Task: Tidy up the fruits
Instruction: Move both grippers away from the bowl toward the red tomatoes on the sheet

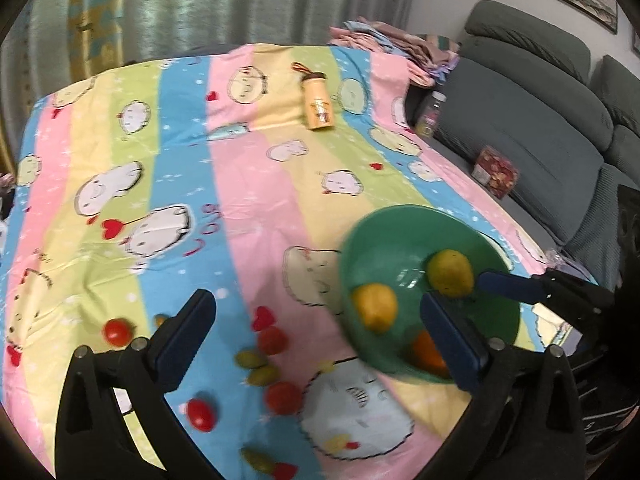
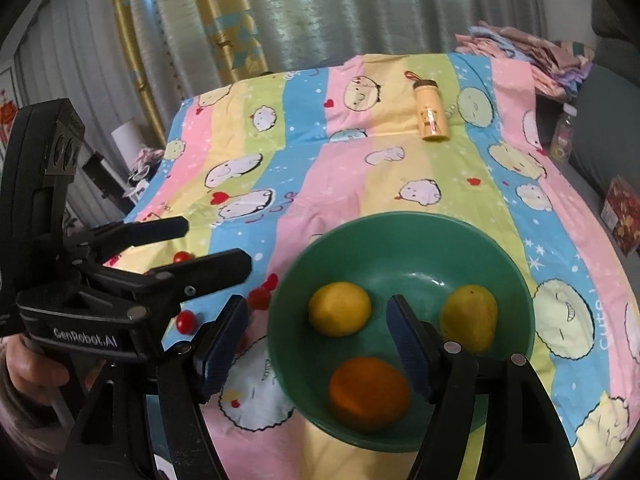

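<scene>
A green bowl (image 1: 400, 216) (image 2: 420, 256) on the striped cartoon cloth holds two yellow lemons (image 2: 339, 308) (image 2: 470, 316) and an orange (image 2: 368, 388). My right gripper (image 2: 316, 332) hangs open above the bowl with nothing pinched; one of its fingers (image 1: 506, 285) shows over the bowl in the left wrist view. My left gripper (image 1: 320, 320) (image 2: 218, 244) stands wide open and empty above the cloth, left of the bowl. Below it lie several red tomatoes (image 1: 118, 330) (image 1: 282, 398) (image 2: 186, 322) and small green fruits (image 1: 258, 366), loose on the cloth.
A yellow bottle (image 1: 318, 110) (image 2: 431, 120) lies at the far side of the cloth. A grey sofa (image 1: 520, 140) on the right carries a red box (image 1: 496, 178) and a jar (image 1: 430, 114). Folded cloths (image 2: 520, 48) are stacked behind. Curtains hang at the back.
</scene>
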### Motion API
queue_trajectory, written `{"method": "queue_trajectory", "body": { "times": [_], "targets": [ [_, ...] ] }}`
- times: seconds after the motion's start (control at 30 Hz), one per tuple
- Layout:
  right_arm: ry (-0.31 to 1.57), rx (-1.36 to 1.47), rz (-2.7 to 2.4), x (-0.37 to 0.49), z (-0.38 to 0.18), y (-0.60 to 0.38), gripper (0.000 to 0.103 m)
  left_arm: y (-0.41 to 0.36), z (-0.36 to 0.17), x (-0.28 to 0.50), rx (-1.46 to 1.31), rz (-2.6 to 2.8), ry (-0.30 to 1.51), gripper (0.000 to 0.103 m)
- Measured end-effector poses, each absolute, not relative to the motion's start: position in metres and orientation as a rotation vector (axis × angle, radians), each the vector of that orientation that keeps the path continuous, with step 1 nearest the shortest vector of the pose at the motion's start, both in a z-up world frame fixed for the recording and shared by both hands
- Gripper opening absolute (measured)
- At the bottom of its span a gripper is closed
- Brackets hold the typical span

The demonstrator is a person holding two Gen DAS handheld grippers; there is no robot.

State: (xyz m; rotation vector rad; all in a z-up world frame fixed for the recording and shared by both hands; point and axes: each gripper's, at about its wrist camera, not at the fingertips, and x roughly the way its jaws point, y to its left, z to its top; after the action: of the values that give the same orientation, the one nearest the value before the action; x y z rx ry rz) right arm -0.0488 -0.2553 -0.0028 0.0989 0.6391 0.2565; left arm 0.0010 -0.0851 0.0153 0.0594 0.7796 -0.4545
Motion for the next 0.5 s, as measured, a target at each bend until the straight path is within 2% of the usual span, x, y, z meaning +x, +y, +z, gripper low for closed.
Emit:
{"method": "queue_trajectory", "body": {
  "times": [0.5],
  "targets": [
    [0.588, 0.029, 0.324, -0.059, 0.013, -0.218, 0.078, -0.035, 0.015, -0.014, 0.026, -0.355, 0.756, 0.102]
  ]
}}
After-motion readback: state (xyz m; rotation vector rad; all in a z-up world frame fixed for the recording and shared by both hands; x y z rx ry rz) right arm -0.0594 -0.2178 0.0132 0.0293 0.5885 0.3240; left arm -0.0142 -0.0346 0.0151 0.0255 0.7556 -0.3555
